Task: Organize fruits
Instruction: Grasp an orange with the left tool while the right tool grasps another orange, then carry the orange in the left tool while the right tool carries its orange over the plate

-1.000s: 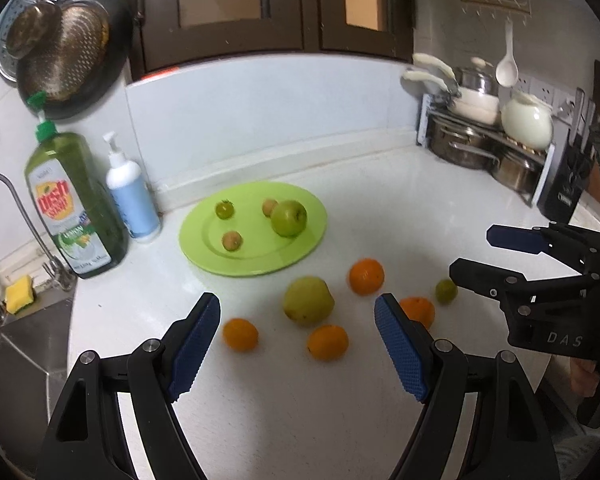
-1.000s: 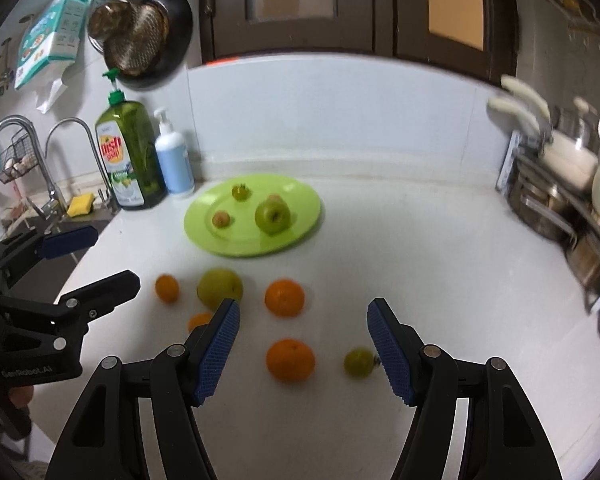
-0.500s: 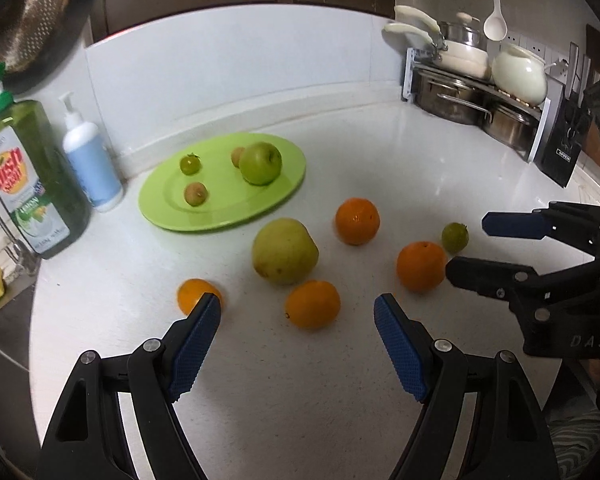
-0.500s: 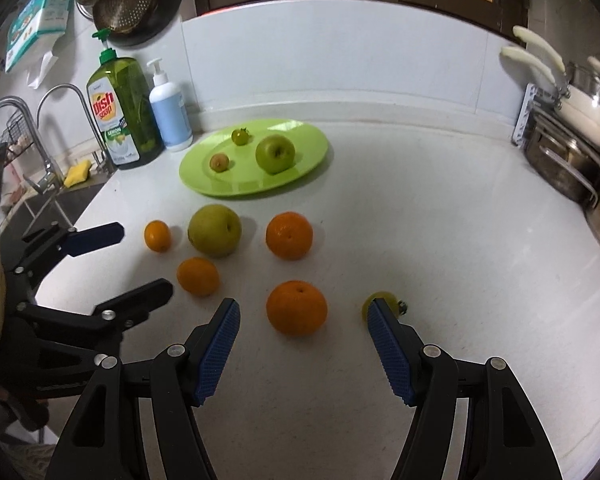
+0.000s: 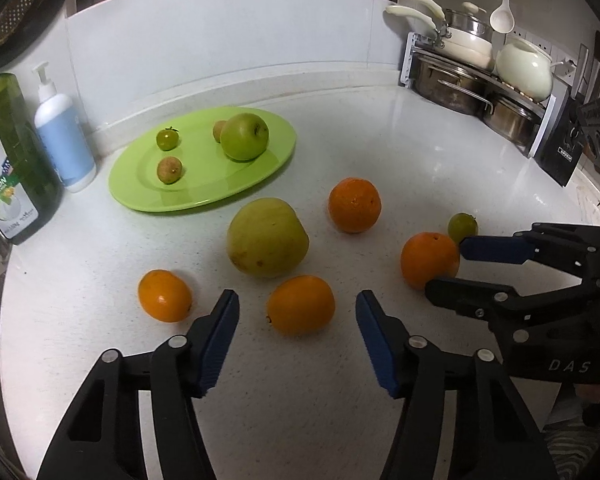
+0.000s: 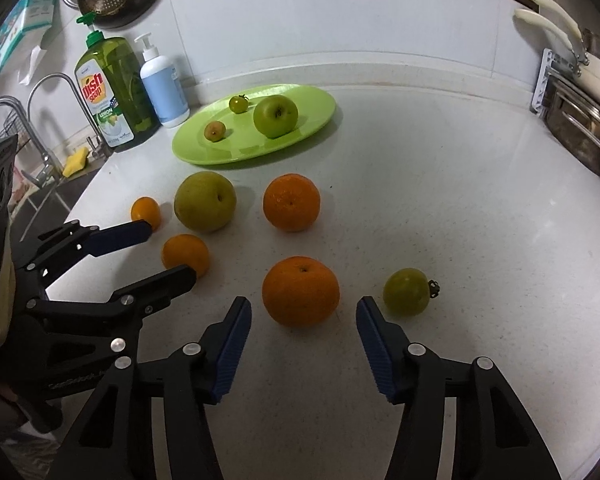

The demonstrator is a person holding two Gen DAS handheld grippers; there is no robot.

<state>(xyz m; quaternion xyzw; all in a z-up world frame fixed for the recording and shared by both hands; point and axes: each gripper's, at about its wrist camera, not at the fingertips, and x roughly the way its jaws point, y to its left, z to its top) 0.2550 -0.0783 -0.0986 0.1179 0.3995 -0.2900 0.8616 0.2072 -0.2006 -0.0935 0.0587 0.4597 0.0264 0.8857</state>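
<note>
We dropped low; both grippers' fingers just narrowed, holding nothing: left gripper [image 5: 298,322] around near orange [image 5: 301,304], right gripper [image 6: 304,322] around another orange [image 6: 300,291].

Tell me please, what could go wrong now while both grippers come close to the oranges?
1. The left gripper and right gripper have just been narrowing, neither touching its orange; round fruit may roll away.
2. The right gripper's finger may nudge the small green fruit.
3. The two grippers are close and could collide.
</note>
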